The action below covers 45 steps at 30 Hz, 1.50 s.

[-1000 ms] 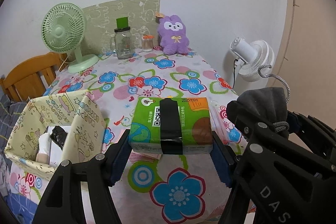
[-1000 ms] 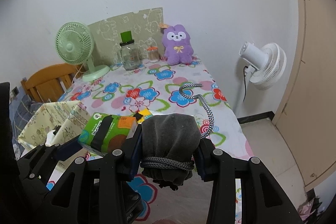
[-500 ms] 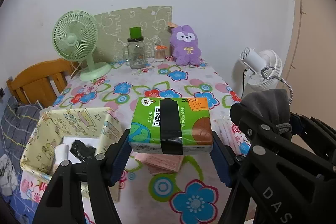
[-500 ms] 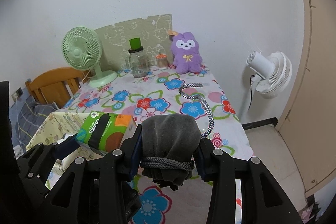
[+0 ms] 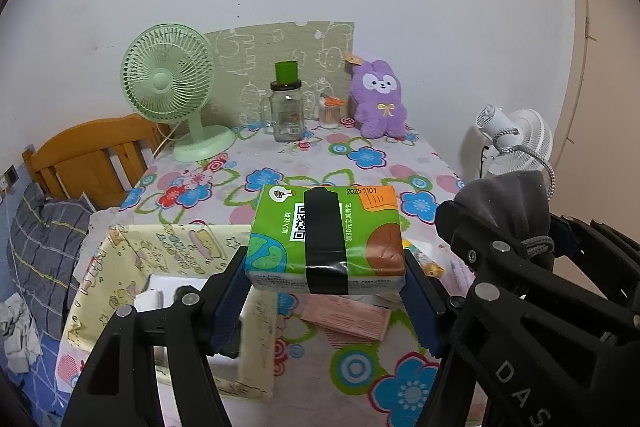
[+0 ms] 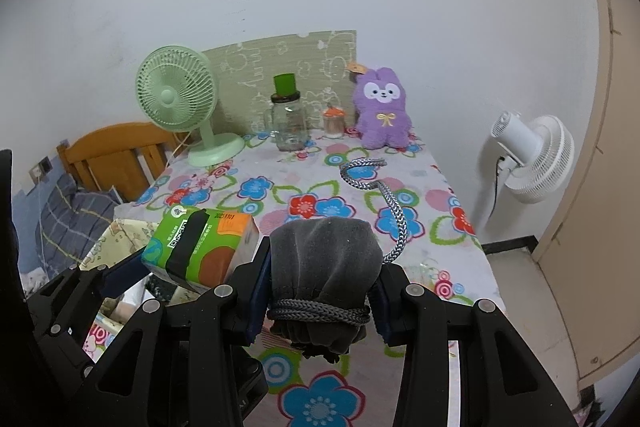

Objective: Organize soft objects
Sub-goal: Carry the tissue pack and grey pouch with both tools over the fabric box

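We found the left gripper clamped on the green tissue pack above the fabric bin, while the right gripper pinched the grey drawstring pouch over the table.

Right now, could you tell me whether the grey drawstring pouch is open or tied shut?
Tied shut: the grey drawstring pouch has its cord wound around its gathered neck, gripped in the right tool.

Both views are evenly, softly lit; edges are bent by fisheye distortion, corners vignetted black; focus is sharp.
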Motion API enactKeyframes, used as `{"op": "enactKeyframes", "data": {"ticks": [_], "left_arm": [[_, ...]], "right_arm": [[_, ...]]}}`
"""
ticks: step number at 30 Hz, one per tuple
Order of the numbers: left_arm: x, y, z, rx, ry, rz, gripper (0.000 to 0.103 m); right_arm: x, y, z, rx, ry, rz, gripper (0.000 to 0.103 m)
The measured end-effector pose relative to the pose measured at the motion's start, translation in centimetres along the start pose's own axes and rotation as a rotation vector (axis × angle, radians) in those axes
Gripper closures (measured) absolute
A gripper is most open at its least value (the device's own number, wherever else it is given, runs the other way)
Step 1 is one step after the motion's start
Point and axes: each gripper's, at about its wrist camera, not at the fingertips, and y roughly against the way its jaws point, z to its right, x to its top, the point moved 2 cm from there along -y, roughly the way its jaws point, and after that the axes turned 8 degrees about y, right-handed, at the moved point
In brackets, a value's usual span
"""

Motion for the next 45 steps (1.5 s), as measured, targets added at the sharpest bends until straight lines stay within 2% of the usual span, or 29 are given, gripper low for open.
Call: {"op": "enactKeyframes", "data": {"ticks": [12,29,45], "left_arm": [[0.8,-0.6,-4.2,0.023,0.026,-0.007,0.030],[0.9,-1.9,-10.0,0.087,0.061,-0.020,0.030],[-0.4,-4.4,-15.6,0.162,0.122,-0.099,0.030]], "right_arm": [[1.4,-2.1,-4.1,0.088,0.041,-0.008,0.057],[2.5,-5.3,-9.7,0.171,0.080,-0.031,0.057],[2.2,-9.2,-15.0,0.248,0.147,-0.080,0.057]]}}
